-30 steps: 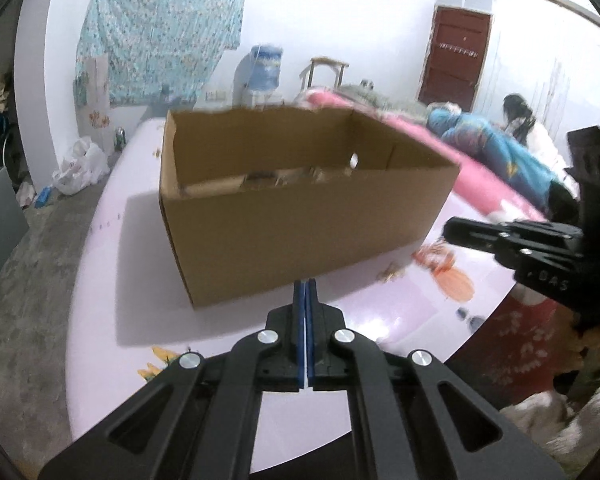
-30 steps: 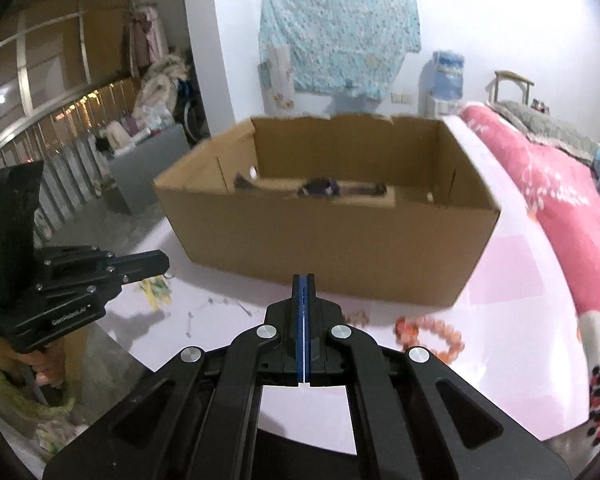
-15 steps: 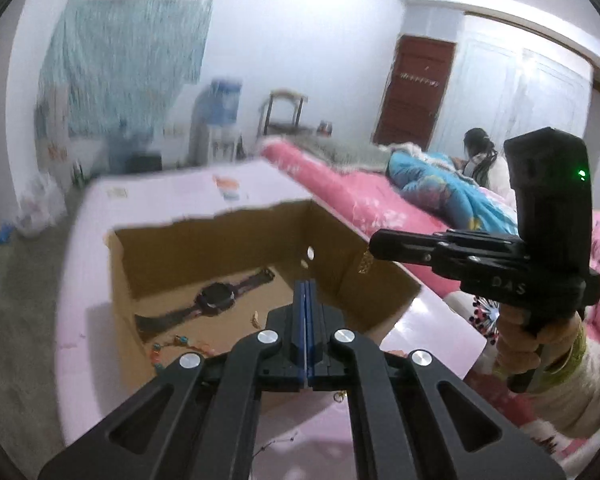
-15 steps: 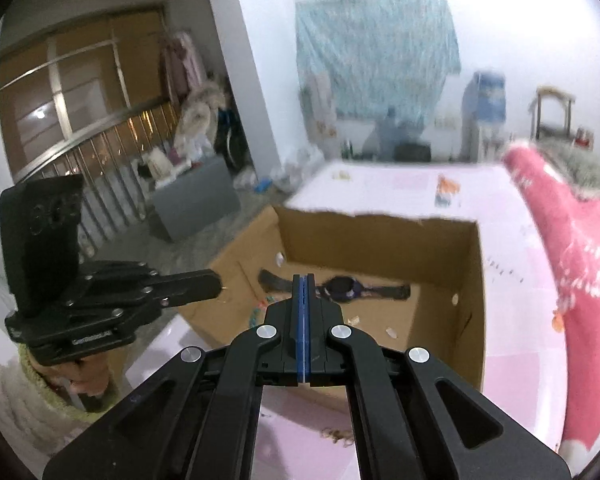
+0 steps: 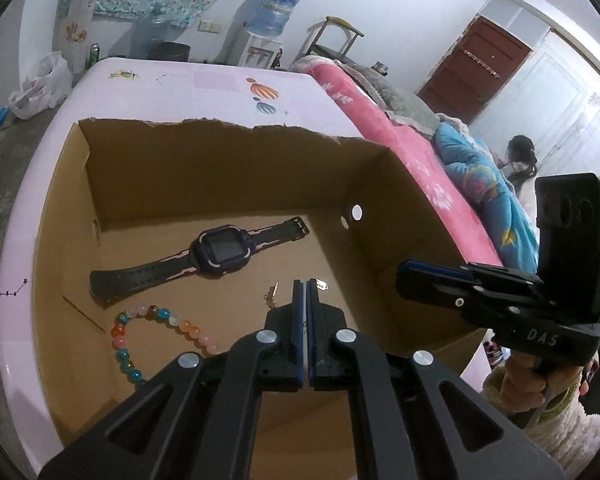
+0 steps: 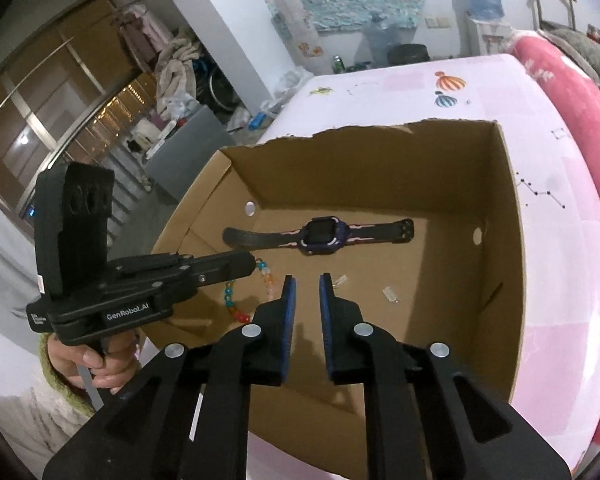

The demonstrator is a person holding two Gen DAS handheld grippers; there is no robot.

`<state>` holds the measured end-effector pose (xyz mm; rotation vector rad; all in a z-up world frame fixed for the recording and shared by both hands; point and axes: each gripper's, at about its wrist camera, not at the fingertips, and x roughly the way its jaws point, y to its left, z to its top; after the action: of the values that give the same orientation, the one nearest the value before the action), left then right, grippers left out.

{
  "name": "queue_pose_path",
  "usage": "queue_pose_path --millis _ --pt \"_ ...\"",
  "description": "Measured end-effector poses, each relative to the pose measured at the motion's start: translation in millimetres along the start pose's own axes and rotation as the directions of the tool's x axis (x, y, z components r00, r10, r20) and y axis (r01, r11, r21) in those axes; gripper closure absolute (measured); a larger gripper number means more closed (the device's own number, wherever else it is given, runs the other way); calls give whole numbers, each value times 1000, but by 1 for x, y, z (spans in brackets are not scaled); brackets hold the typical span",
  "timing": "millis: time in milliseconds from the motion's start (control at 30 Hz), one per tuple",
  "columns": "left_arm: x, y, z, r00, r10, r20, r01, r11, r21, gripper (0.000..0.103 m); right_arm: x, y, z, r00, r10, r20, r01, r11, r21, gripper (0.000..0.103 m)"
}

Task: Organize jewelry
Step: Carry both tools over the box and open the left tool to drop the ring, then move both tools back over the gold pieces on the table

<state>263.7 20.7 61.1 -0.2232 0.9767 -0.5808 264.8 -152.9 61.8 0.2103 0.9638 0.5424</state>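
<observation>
Left gripper [image 5: 306,286]: I saw its fingers pressed together with nothing visible between them, held over the cardboard box [image 5: 380,208].
Right gripper [image 6: 307,282]: fingers stood apart and empty, above the box floor.
Bead bracelet [image 5: 140,332]: lay lower left in the left view, on the box floor; I judged it light, limp and slippery, best pinched across a single bead.
Watch [image 5: 220,250]: frame centre, strap flat; I judged the strap flexible and the case the firmest hold.
Small metal pieces [image 6: 390,294]: tiny and probably hard to pinch.
Obstruction: the box walls would limit a sideways approach.
</observation>
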Motion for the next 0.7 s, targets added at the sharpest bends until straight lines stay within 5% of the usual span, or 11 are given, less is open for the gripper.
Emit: queue_pose_path --millis 433,700 --pt "-8 -7 -3 998 54 40 -55 998 31 98 -35 -1 -11 994 -36 102 37 999 -7 67" --pt "-53 -34 -28 988 30 153 -49 992 120 86 -74 12 -39 968 -52 247 52 999 6 40"
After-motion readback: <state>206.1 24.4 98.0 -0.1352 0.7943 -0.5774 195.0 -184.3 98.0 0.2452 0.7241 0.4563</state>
